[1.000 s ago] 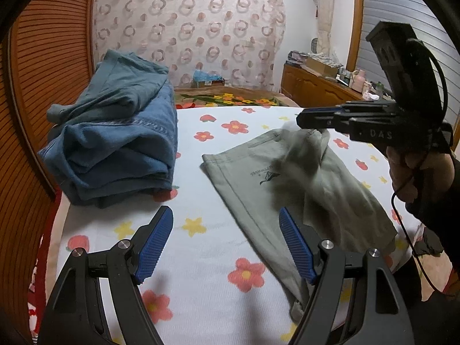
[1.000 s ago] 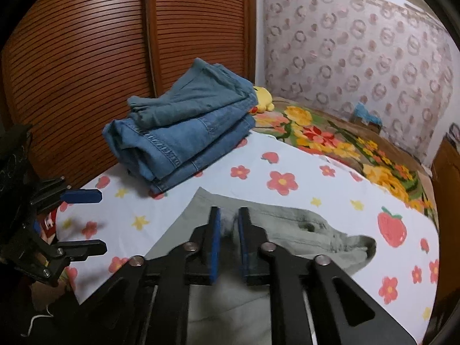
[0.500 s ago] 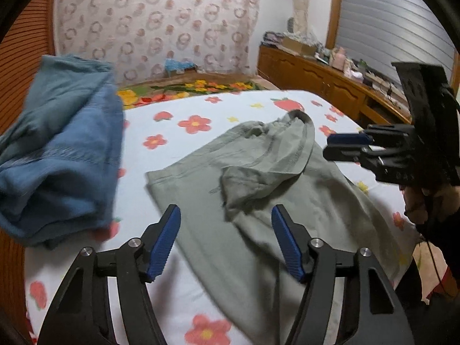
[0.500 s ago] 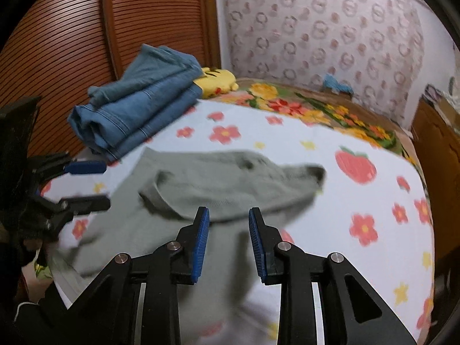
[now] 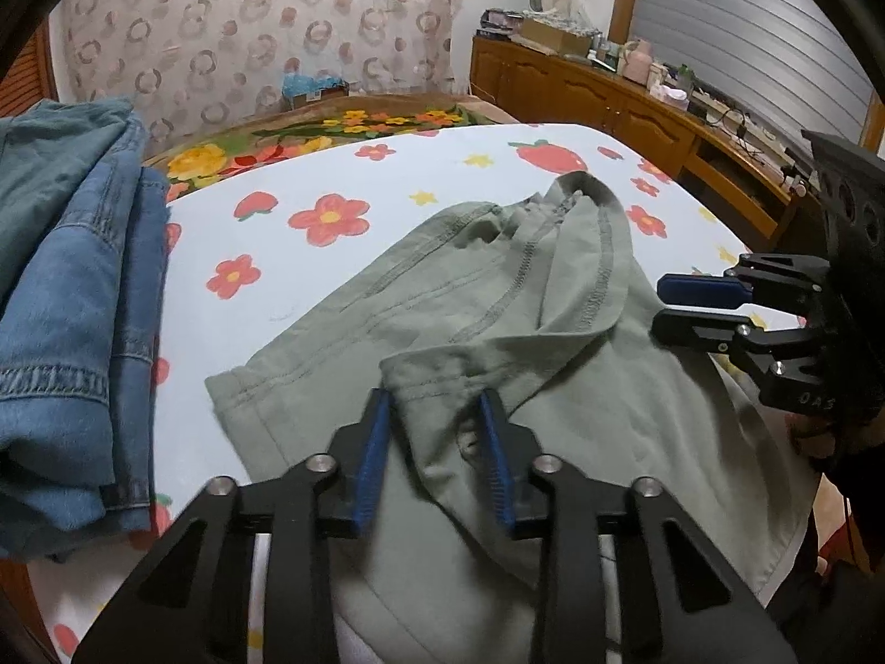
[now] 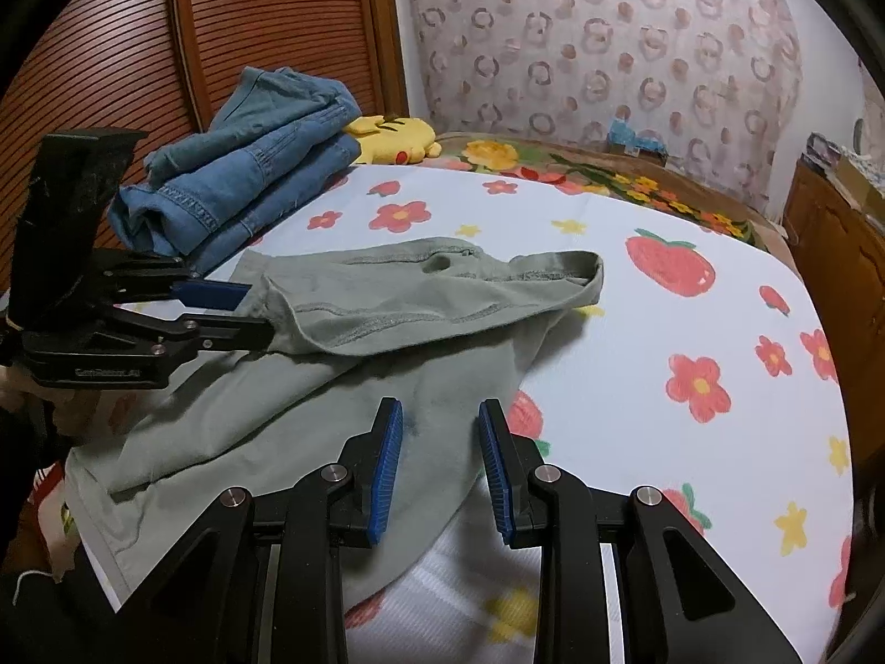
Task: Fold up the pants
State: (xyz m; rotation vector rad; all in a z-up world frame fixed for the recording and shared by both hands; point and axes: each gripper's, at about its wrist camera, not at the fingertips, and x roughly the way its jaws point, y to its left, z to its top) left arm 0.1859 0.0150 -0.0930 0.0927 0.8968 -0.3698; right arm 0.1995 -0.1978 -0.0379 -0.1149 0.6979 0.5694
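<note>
The pants point(image 5: 498, 332), grey-green, are found lying on the bed point(image 5: 332, 177), partly folded, with one leg hem turned back over the body. The cloth is judged thin, soft and light; it is expected to sag and crease wherever unsupported, and to slide little on the sheet. The left tongs point(image 5: 437, 431) are closing, with the turned-back hem between the pads. The right tongs point(image 6: 437, 459) are held partly spread above the cloth, nothing pinched. Stitched hems and the waistband are judged the firmest places to be taken. Jeans point(image 5: 66, 304) lie stacked beside.
</note>
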